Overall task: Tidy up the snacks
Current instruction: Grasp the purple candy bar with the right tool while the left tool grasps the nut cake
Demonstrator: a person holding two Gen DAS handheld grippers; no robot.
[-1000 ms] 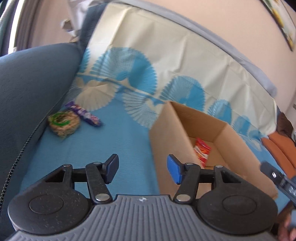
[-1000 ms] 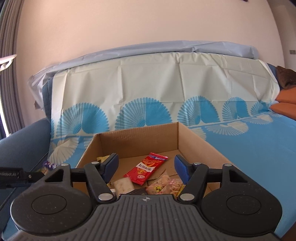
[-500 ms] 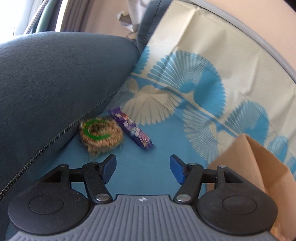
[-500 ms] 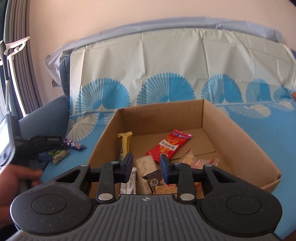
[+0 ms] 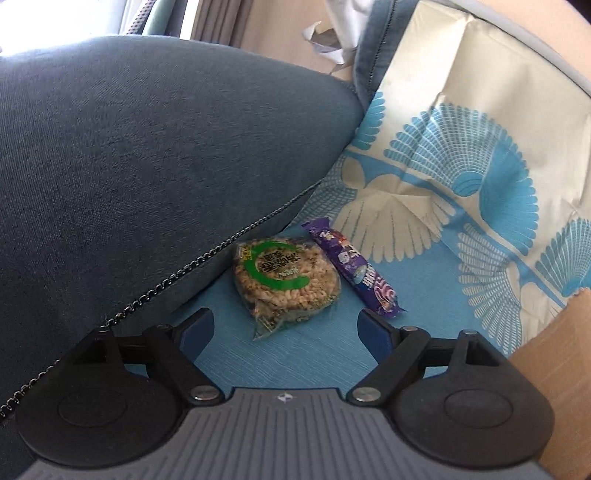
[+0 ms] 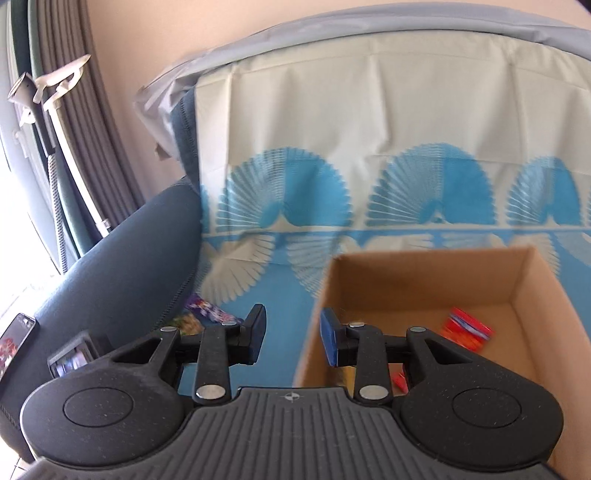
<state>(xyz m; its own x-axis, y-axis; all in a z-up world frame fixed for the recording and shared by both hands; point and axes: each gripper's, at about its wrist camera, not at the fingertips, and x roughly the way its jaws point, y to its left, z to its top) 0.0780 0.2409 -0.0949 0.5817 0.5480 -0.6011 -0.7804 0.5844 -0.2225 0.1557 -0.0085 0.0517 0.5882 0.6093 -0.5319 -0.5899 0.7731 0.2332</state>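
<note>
Left gripper (image 5: 284, 328) now nearer rice cake (image 5: 286, 280), jaws opening.

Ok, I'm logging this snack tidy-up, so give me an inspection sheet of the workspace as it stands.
Surface: blue fan-patterned cover over a sofa seat.
Job's things: round puffed-rice cake in clear green-printed wrapper and purple candy bar lie side by side; brown cardboard box holds a red packet.
Clutter: nothing seen.
Grippers: left gripper opening, nothing between its jaws; right gripper narrowly parted, empty.
Cables: black braided cord along the dark blue armrest.
Surroundings: grey curtain, beige wall.
</note>
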